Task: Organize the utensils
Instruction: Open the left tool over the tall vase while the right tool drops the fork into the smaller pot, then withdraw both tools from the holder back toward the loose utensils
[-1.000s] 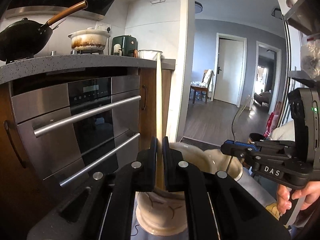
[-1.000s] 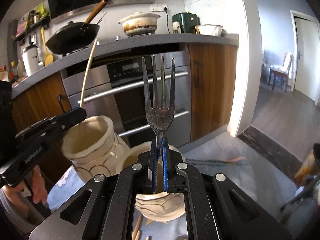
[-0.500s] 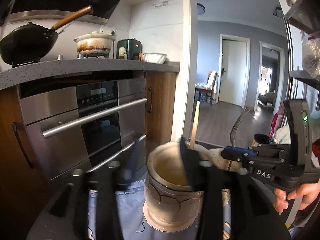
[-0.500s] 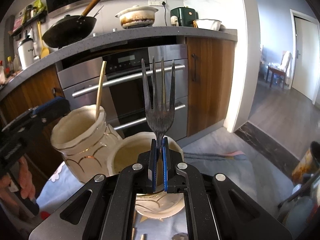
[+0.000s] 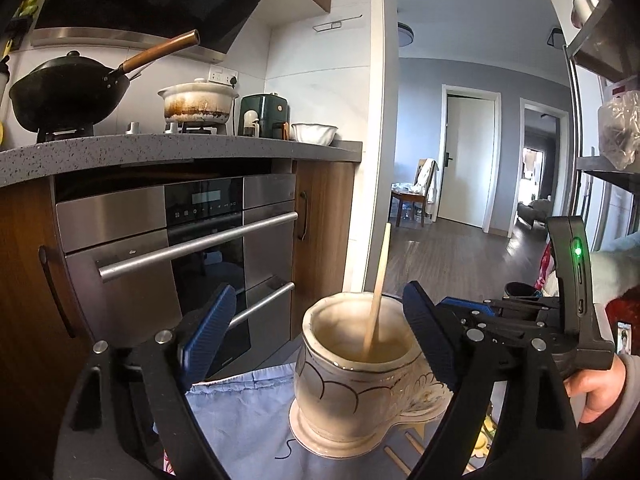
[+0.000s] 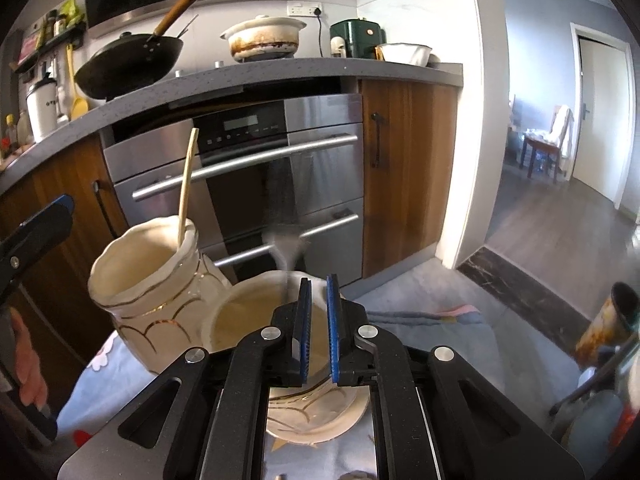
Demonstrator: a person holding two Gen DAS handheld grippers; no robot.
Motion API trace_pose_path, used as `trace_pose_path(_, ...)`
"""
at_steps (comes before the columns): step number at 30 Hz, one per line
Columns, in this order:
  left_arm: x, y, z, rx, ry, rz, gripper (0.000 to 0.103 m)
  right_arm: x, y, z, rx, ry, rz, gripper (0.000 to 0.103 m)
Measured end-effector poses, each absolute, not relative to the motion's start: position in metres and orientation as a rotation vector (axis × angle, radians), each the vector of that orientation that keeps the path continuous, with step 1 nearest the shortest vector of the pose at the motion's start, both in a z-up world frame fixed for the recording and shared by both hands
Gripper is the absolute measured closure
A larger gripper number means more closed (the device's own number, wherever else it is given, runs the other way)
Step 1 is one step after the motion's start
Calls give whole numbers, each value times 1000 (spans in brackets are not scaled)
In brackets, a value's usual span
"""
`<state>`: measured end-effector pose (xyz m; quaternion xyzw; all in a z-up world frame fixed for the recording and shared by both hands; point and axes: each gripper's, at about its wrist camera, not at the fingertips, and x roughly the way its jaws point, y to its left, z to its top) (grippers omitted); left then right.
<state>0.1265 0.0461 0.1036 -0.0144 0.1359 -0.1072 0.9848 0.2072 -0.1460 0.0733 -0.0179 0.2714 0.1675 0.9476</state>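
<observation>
Chopstick (image 5: 376,300) leans in the left jar (image 5: 356,376), which sits on a blue cloth (image 5: 240,412) between the wide-open jaws of the left gripper (image 5: 320,336). Further right, a blurred fork (image 6: 286,248) stands over the second jar (image 6: 248,312), just beyond the slightly parted, empty right gripper (image 6: 318,320).

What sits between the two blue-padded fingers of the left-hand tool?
In the left wrist view, the left gripper stands open around a cream ceramic jar, with a wooden chopstick leaning inside it.
</observation>
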Motion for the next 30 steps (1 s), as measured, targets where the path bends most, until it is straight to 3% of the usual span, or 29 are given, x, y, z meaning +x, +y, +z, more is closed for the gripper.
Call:
trace_pose_path(2, 126, 47, 103, -22, 275, -206, 17, 207, -148, 74, -29, 552, 342, 94)
trace_pose_path(4, 124, 48, 103, -19, 273, -195, 10, 204, -149, 75, -21, 547, 344, 87)
trace_pose_path(5, 123, 49, 103, -21, 270, -193, 4, 202, -151, 77, -16, 540, 341, 78)
trace_pose_path(12, 105, 53, 106, 20, 228, -145, 5, 171, -169, 86, -6, 464, 346, 40)
trace_pose_path(17, 94, 55, 102, 38, 229, -186, 5, 143, -187, 89, 9, 423, 340, 24)
trace_pose_path(24, 75, 50, 86, 41, 298, -242, 5, 112, -210, 81, 55, 434, 350, 8)
trace_pose_path(30, 50, 26, 72, 132, 377, -291, 5, 94, -221, 70, 38, 476, 306, 5)
